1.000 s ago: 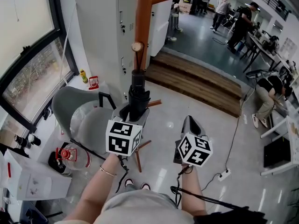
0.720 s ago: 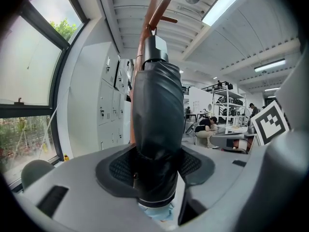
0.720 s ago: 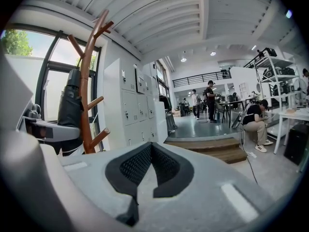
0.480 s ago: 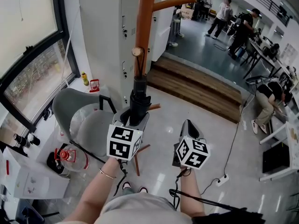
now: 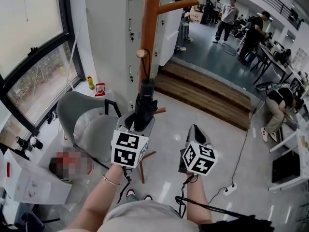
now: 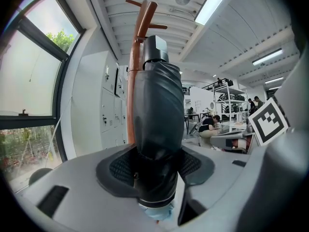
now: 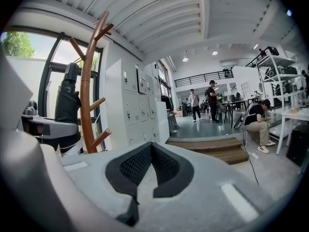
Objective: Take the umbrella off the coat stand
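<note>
A folded black umbrella (image 5: 144,105) stands upright against the orange-brown wooden coat stand (image 5: 149,23). A thin dark strap runs from its top up to a round peg (image 5: 141,53). My left gripper (image 5: 137,124) is shut on the umbrella's lower part; in the left gripper view the umbrella (image 6: 157,120) fills the space between the pads, with the coat stand (image 6: 137,47) just behind. My right gripper (image 5: 197,132) hangs to the right, shut and empty. The right gripper view shows the coat stand (image 7: 87,91) and the umbrella (image 7: 67,100) at its left.
A grey chair (image 5: 79,117) stands left of the stand, below a big window. White lockers (image 5: 116,33) rise behind it. A wooden step (image 5: 207,88) leads to a room with several people. A power strip (image 5: 231,188) and cable lie on the floor at right.
The head view has shifted slightly. Both grippers and the umbrella stay almost where they were, with the left one still clamped on the umbrella.
</note>
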Motion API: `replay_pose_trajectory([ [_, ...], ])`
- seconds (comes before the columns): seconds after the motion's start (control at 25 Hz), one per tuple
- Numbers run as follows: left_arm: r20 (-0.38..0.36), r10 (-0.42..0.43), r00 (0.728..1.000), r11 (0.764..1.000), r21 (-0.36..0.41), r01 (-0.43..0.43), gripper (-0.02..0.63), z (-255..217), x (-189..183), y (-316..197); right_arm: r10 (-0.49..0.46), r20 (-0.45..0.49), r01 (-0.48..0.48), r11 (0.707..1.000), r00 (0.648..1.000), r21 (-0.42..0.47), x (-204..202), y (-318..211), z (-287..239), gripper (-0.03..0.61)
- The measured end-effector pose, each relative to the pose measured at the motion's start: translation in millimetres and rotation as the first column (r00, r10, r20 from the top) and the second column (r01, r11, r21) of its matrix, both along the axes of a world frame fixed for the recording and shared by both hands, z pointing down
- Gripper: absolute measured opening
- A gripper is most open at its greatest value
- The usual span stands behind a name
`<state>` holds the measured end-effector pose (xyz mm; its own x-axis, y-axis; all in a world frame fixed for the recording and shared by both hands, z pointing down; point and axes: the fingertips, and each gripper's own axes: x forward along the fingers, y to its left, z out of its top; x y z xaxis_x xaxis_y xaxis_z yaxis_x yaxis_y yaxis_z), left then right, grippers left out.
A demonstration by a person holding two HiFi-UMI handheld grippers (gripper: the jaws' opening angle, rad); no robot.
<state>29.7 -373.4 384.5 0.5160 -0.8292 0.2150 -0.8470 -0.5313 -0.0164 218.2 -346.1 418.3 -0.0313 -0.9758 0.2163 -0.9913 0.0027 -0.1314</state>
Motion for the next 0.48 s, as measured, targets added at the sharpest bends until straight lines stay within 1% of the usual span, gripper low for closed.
replay_pose_trajectory([
  [0.48,-0.002,-0.023,1.0,0.999,0.039,0.023,0.221,-20.2,-6.7,13.6,-0.033,0.0,0.033,0.999,0.999,0.002,-6.7,5.4,-2.4,0.005],
])
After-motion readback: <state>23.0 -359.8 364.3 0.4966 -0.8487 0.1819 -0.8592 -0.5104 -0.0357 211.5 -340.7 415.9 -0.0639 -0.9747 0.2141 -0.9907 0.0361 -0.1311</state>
